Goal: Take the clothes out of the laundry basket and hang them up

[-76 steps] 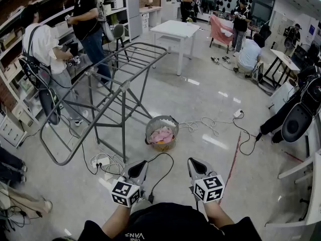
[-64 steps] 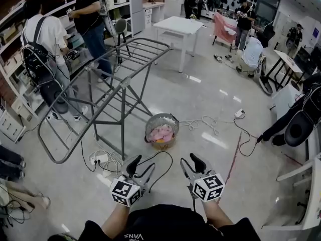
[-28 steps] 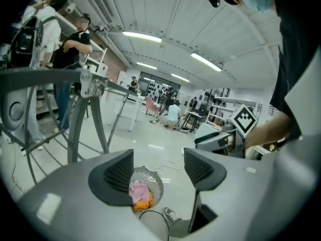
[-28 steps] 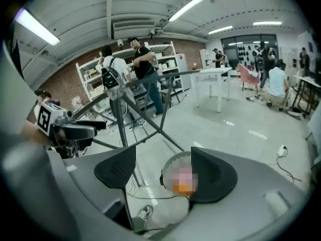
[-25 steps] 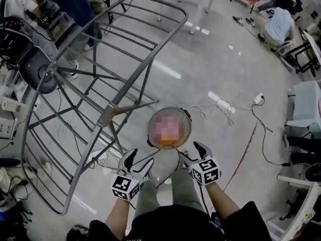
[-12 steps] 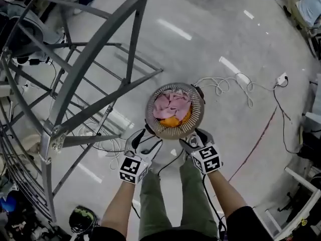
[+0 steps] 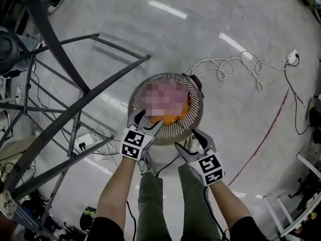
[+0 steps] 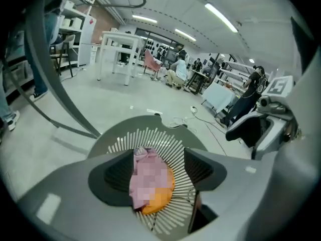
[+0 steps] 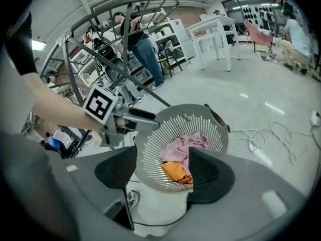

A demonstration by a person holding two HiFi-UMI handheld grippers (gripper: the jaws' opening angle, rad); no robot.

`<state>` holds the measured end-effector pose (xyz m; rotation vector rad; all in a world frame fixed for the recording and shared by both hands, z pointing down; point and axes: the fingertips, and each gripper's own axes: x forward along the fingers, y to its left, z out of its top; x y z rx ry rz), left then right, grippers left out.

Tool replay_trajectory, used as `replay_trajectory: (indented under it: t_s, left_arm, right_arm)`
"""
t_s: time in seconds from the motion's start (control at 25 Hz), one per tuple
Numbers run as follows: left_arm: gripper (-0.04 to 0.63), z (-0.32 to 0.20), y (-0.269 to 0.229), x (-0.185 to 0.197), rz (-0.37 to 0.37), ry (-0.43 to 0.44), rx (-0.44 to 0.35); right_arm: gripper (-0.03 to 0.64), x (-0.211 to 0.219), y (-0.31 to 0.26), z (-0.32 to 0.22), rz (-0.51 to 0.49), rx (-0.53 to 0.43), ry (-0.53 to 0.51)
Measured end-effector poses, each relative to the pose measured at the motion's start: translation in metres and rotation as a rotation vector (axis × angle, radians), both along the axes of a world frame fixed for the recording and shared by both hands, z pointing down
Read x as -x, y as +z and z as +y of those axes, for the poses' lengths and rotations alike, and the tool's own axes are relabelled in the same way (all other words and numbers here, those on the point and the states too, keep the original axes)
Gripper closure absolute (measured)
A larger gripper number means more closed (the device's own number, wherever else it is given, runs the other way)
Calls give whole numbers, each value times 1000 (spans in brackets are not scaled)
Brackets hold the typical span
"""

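Round laundry basket [image 7: 196, 115] stands upright on the floor [image 7: 251, 29], mouth up, no long axis. Inside, the pink garment [image 9: 188, 143] is heaped over the orange garment [image 7: 173, 118], straight ahead of both tongs. Left tongs [image 7: 145, 121] are spread, tips over the near rim; half a second ago they were short of it. Right tongs [image 7: 188, 140] are spread and empty, just short of the basket. Drying rack [image 7: 100, 97] stands left of the left tongs.

A round grey laundry basket [image 7: 196, 118] with a slatted wall stands upright on the floor, open at the top. Crumpled clothes lie inside it: a pink garment [image 9: 188, 144] on top, and an orange one [image 9: 175, 170] under it toward the near rim. A grey metal drying rack [image 7: 100, 98] stands just beside the basket.
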<state>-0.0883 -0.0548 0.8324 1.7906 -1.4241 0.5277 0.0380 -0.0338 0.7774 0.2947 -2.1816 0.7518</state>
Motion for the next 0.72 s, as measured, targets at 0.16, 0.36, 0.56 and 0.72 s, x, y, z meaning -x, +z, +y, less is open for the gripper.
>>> replay_trajectory:
  t_s: [0.16, 0.36, 0.56, 0.72]
  left_arm:
    - [304, -28, 65, -6, -10, 51, 71]
    - [304, -46, 151, -4, -37, 47, 197]
    - [304, -50, 215, -3, -67, 45, 296]
    - [304, -56, 249, 3, -82, -6, 330]
  right_arm:
    - [293, -7, 17, -14, -33, -1, 32]
    - [296, -17, 28, -37, -82, -16, 39]
    - [298, -28, 46, -53, -111, -11, 78]
    - [301, -34, 56, -55, -127, 5, 105]
